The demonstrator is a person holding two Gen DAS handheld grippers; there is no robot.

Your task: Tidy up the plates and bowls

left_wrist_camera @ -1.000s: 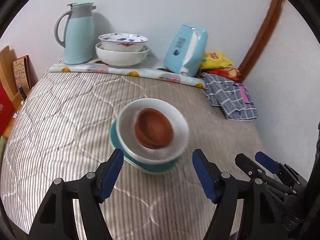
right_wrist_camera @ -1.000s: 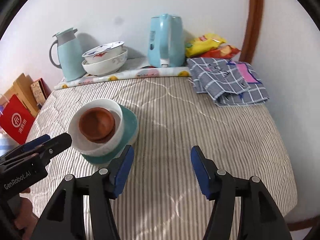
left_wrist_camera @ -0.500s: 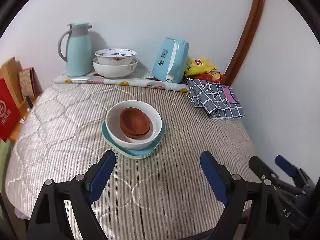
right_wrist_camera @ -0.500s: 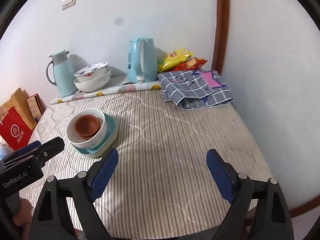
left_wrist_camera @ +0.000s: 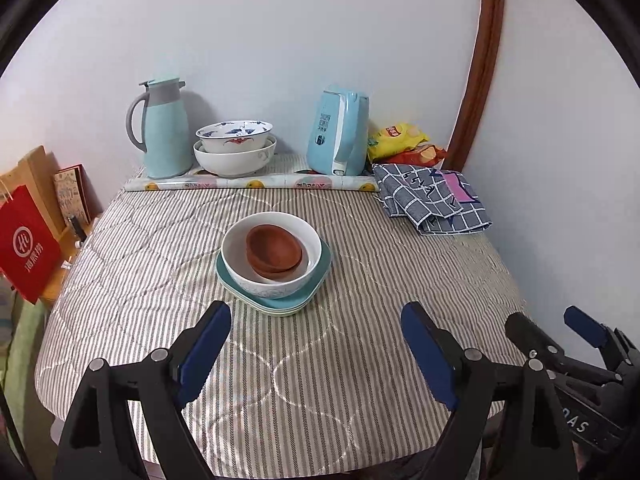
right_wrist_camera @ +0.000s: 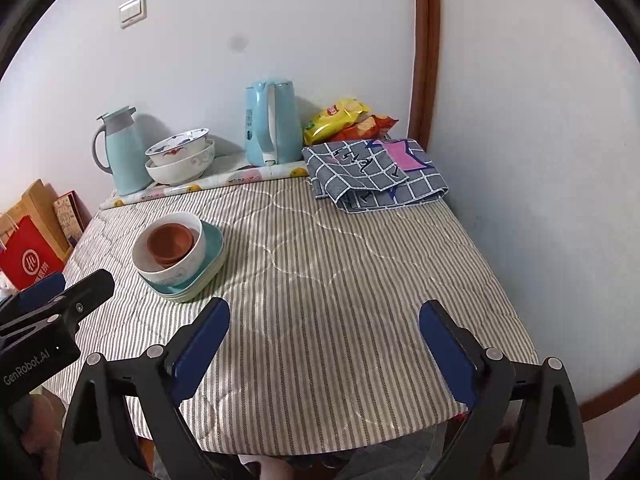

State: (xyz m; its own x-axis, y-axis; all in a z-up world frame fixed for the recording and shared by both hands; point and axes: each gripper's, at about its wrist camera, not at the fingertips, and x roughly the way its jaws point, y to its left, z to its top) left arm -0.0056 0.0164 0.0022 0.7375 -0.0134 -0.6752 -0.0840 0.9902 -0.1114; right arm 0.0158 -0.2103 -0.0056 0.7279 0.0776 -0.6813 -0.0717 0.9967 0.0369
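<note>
Brown bowls point(left_wrist_camera: 274, 249) point(right_wrist_camera: 170, 242) sit nested inside a white bowl point(left_wrist_camera: 276, 284) point(right_wrist_camera: 180, 272), which rests on stacked teal plates point(left_wrist_camera: 318, 280) point(right_wrist_camera: 212, 252) in the middle of the striped table. Two more white bowls point(left_wrist_camera: 236, 156) point(right_wrist_camera: 180, 164), the top one with blue and red patterns, are stacked at the back. My left gripper point(left_wrist_camera: 316, 344) is open and empty, pulled back in front of the stack. My right gripper point(right_wrist_camera: 324, 340) is open and empty, over the table's near right part. Each gripper also shows at the edge of the other's view.
A mint thermos jug point(left_wrist_camera: 164, 132) and a light blue kettle point(left_wrist_camera: 340, 132) stand along the back wall. Snack bags point(left_wrist_camera: 404, 142) and a folded checked cloth point(left_wrist_camera: 432, 200) lie at the back right. Paper bags point(left_wrist_camera: 28, 240) stand left of the table.
Both grippers have drawn back and up from the stack, so more of the table and wall shows. The stacked bowls and plates have stayed in place.
</note>
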